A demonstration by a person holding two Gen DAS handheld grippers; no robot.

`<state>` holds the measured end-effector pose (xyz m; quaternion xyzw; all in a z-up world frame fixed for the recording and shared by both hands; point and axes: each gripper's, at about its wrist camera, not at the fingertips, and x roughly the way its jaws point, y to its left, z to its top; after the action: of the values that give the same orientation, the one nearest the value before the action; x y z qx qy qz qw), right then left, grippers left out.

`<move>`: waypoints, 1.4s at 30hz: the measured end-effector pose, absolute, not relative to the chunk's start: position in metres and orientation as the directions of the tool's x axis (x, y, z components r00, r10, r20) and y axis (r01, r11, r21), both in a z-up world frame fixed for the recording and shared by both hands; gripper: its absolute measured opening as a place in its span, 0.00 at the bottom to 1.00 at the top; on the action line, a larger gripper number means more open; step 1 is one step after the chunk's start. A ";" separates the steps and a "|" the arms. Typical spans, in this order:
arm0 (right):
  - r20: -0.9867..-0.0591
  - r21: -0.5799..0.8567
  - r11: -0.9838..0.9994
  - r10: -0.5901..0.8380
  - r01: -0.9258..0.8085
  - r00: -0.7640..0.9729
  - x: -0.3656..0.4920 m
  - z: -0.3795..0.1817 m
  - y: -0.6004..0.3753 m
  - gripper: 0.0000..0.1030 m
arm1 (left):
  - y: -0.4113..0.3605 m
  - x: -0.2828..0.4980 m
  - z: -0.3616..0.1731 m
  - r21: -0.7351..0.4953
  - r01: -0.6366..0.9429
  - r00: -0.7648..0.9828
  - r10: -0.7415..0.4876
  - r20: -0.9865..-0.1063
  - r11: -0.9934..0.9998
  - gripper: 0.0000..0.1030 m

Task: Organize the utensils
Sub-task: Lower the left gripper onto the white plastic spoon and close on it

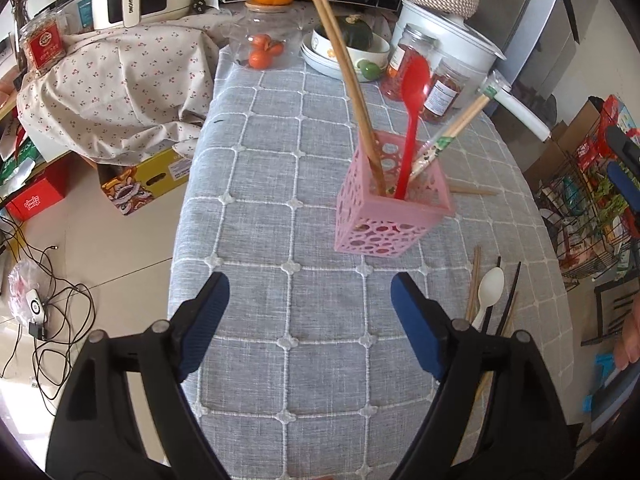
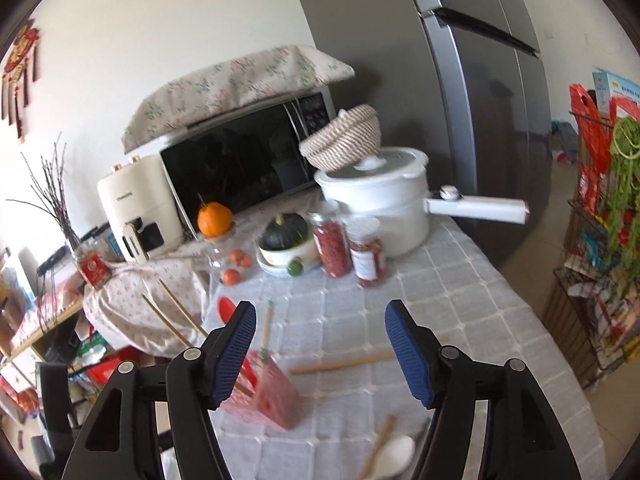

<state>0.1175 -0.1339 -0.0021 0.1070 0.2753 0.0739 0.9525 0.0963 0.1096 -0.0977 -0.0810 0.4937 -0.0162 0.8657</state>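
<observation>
Hovering wide and empty, the left tongs [image 1: 310, 312] face the pink holder [image 1: 390, 208] at one o'clock on the table [image 1: 280, 200]. The right tongs [image 2: 320, 344] gape empty too. Loose chopsticks [image 1: 476, 284] and a white spoon [image 1: 490, 288] lie at three o'clock. Judging by its lightness, a careless insertion could topple the holder. Only the right view shows the fridge [image 2: 460, 80].

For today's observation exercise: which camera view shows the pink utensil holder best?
The left wrist view: the pink utensil holder stands sharp and unobstructed, its cut-out walls and contents clear. In the right wrist view it is blurred and partly hidden behind the right gripper.
</observation>
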 end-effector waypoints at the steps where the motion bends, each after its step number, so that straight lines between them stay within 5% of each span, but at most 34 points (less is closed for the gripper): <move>1: -0.526 0.245 0.967 0.198 -0.076 0.827 0.117 -0.004 -0.142 0.69 | 0.105 0.097 -0.099 -0.155 -0.041 0.505 -0.113 -0.856 0.987 0.81; 15: -0.777 0.166 0.985 0.101 0.047 0.622 0.116 -0.065 -0.234 0.72 | 0.034 0.104 -0.118 -0.122 0.108 0.420 -0.156 -0.894 0.987 0.81; 23: -0.866 0.168 0.985 0.126 0.044 0.484 0.118 -0.097 -0.248 0.73 | -0.017 0.116 -0.130 -0.207 0.245 0.303 -0.277 -0.912 0.947 0.80; 27: -0.883 0.205 0.977 0.155 0.066 0.443 0.119 -0.104 -0.255 0.73 | -0.036 0.124 -0.136 -0.282 0.284 0.247 -0.354 -0.902 0.917 0.61; 34: -0.891 0.257 0.962 0.198 0.094 0.409 0.121 -0.109 -0.263 0.73 | -0.067 0.136 -0.146 -0.364 0.351 0.163 -0.439 -0.884 0.863 0.43; 42: -0.893 0.256 0.961 0.193 0.104 0.407 0.119 -0.111 -0.272 0.73 | -0.091 0.139 -0.159 -0.256 0.404 0.119 -0.328 -0.937 0.878 0.26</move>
<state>0.1186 -0.2717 -0.1110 0.1367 0.5440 0.0270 0.8275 0.1389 -0.0910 -0.1595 0.0308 0.6170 -0.2447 0.7473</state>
